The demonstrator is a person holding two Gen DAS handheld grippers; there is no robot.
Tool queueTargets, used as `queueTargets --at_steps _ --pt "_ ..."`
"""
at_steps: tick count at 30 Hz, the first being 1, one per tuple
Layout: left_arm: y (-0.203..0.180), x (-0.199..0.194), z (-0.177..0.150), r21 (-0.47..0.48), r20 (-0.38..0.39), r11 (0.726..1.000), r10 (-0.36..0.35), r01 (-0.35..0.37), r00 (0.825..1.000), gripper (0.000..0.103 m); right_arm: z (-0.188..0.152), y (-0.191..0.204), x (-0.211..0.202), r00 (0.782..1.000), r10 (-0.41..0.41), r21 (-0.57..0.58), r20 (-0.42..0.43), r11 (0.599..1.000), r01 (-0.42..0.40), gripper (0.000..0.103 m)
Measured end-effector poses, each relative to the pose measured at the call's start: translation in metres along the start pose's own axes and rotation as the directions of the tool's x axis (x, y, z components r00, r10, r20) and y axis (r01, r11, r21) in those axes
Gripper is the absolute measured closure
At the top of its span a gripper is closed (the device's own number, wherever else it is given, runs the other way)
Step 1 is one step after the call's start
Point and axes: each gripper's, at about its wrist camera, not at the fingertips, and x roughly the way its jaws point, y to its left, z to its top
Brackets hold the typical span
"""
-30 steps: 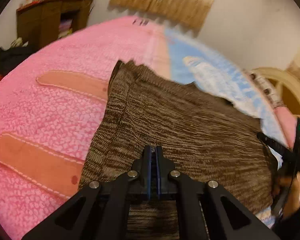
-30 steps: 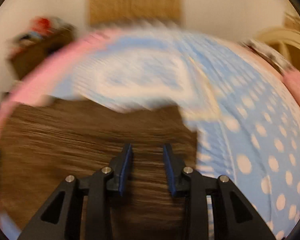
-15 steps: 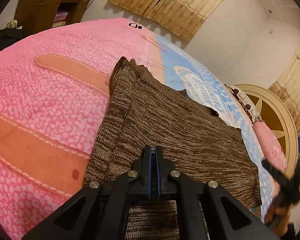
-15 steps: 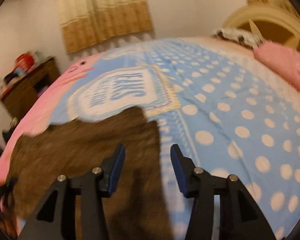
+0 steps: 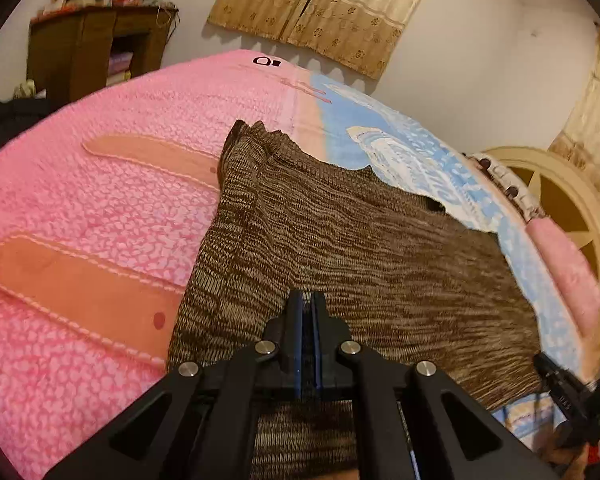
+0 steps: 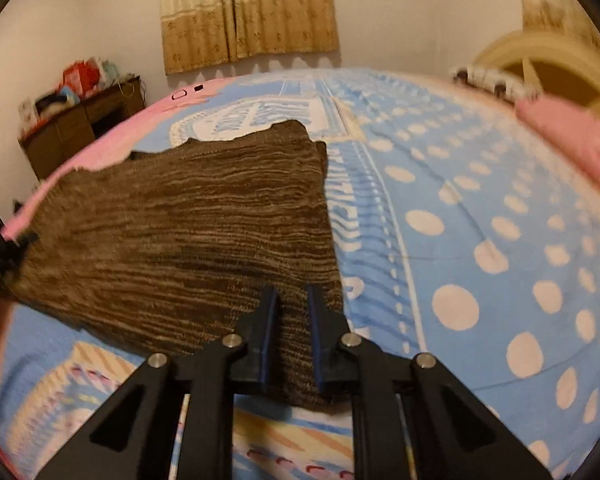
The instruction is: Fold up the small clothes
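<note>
Garment: we are working on a brown marled knit garment (image 5: 340, 248), which is lying flat on the bed, straddling the pink blanket (image 5: 80, 208) and the blue polka-dot sheet (image 6: 480, 240).

Left gripper (image 5: 307, 320): we are keeping its fingers fully closed. They are sitting at the near left hem, but whether the knit is pinched between them we cannot tell.

Left hold, purpose: we are judging that this hand is anchoring the left hem, so that the cloth is not sliding while the other corner is being taken.

Right gripper (image 6: 292, 336): its fingers have just been closing and are now standing narrowly apart over the near right corner of the garment. The knit is showing between them; the pads are not clearly pressing on it.

Right placement, purpose: we are positioning this hand at the opposite corner of the same near edge, so that both corners can be lifted together.

Step in hand: we are securing the near edge for a fold toward the far edge.

Risk: a loose knit is stretching easily; an uneven grip may be skewing the fold line.
</note>
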Motion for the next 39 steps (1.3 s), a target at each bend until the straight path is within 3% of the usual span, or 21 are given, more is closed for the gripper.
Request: queueTargets --at_steps 4,12,14,16,19,22,24,25,29,35,39 --pt "-0.009 -0.003 -0.003 0.048 0.012 0.997 0.06 -0.061 0.998 0.099 0.0 0.013 0.002 0.998 -0.069 -0.063 0.014 0.996 0.07 0.084" --pt "-0.024 -0.019 -0.021 0.076 0.02 0.982 0.172 -0.173 0.985 0.099 -0.002 0.01 0.003 0.998 -0.058 -0.056 0.022 0.997 0.06 0.083" --pt "-0.026 -0.022 -0.026 0.086 -0.025 0.974 0.213 -0.21 0.977 0.099 -0.002 0.009 0.004 0.998 -0.057 -0.055 0.021 0.997 0.058 0.083" --pt "-0.026 -0.03 -0.027 0.091 -0.018 0.972 0.221 -0.218 0.975 0.099 -0.002 0.01 0.002 0.998 -0.055 -0.054 0.02 0.997 0.056 0.082" --pt "-0.015 -0.038 -0.024 0.06 -0.015 0.959 0.278 -0.277 0.96 0.099 -0.003 0.01 0.001 0.999 -0.047 -0.053 0.022 0.997 0.048 0.08" --pt "-0.002 -0.038 -0.02 0.015 -0.041 0.958 0.287 -0.287 0.957 0.099 -0.004 0.01 0.0 0.999 -0.016 -0.054 0.03 0.998 0.018 0.068" --pt "0.006 -0.044 -0.017 -0.036 -0.026 0.964 0.264 -0.265 0.964 0.099 -0.005 0.011 -0.002 0.999 0.009 -0.057 0.035 0.998 -0.007 0.038" --pt "0.009 -0.048 -0.016 -0.06 -0.009 0.962 0.267 -0.267 0.964 0.099 -0.005 0.009 0.001 1.0 -0.018 -0.042 0.013 0.999 0.018 0.0" --pt "0.014 -0.058 -0.013 -0.095 0.061 0.962 0.262 -0.256 0.963 0.099 -0.007 -0.005 0.011 1.0 0.017 0.043 0.006 0.999 -0.018 0.0" --pt "0.024 -0.043 -0.024 -0.181 -0.015 0.967 0.18 -0.179 0.984 0.098 -0.006 -0.003 0.022 1.0 0.001 0.038 0.012 0.999 -0.002 0.0" --pt "0.02 -0.047 -0.033 -0.25 0.001 0.963 0.101 -0.098 0.995 0.093 -0.006 -0.003 0.024 1.0 0.0 0.037 0.015 0.999 0.0 0.0"
